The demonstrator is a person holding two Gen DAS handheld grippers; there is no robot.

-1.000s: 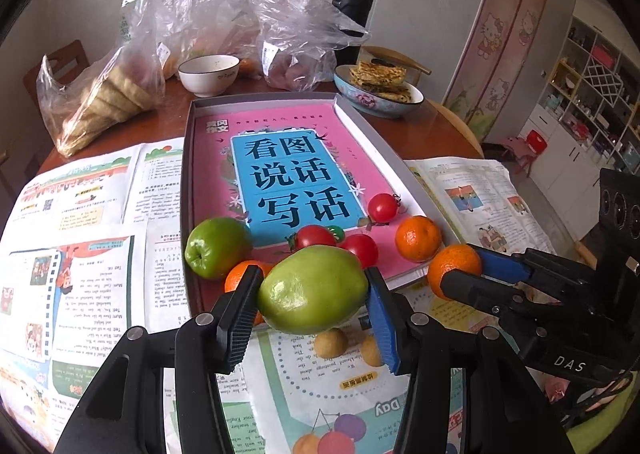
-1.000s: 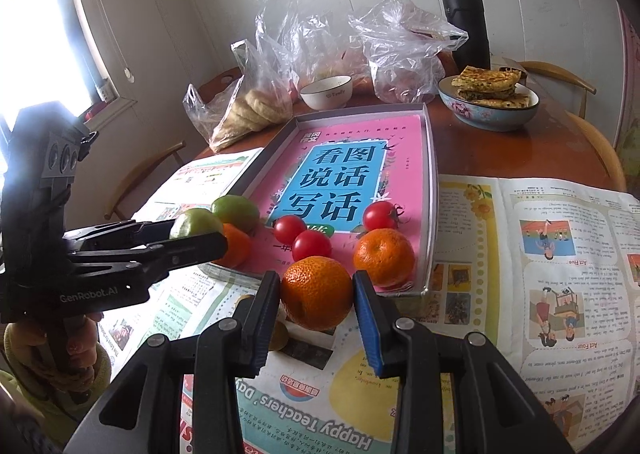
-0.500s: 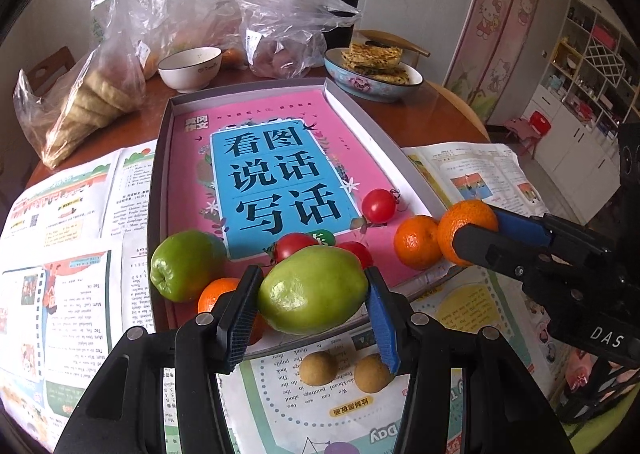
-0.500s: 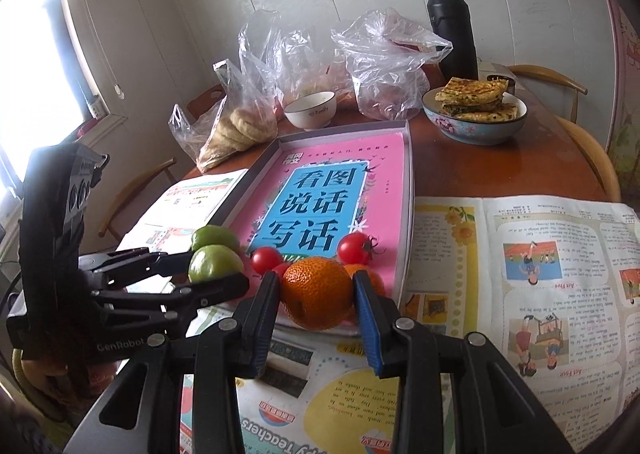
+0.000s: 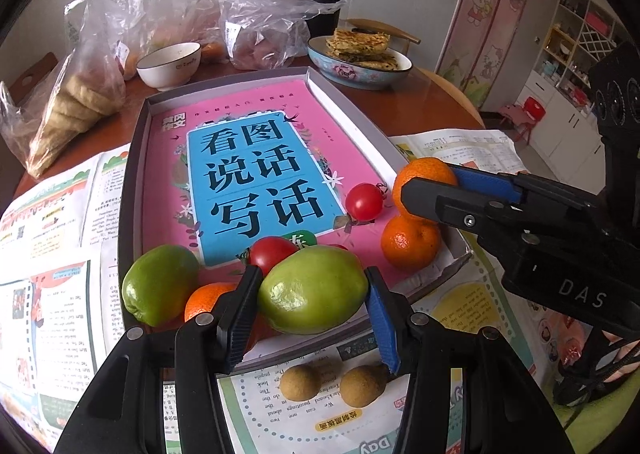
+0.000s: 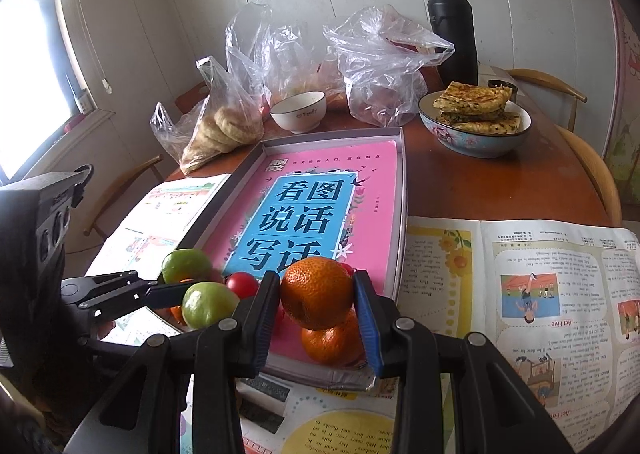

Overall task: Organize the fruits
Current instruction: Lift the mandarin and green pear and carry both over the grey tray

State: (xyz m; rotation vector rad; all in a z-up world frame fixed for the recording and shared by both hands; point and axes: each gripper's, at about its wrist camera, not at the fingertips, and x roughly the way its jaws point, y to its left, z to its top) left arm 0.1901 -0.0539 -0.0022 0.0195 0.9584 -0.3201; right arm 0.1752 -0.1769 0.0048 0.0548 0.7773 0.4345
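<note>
Nearest, two brown longans (image 5: 300, 382) lie on newspaper, the left claw (image 5: 312, 310) clamps one green fruit (image 5: 314, 290) and the right claw (image 6: 316, 314) one orange (image 6: 316, 292) over the tray's (image 5: 132, 182) near edge, where one green fruit, two oranges and three tomatoes (image 5: 364, 201) lie.

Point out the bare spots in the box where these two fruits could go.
Free: the box's far half, over the blue title panel up to the rim nearest the white bowl. Crowded: the near end, with green fruit, tomatoes and orange.
</note>
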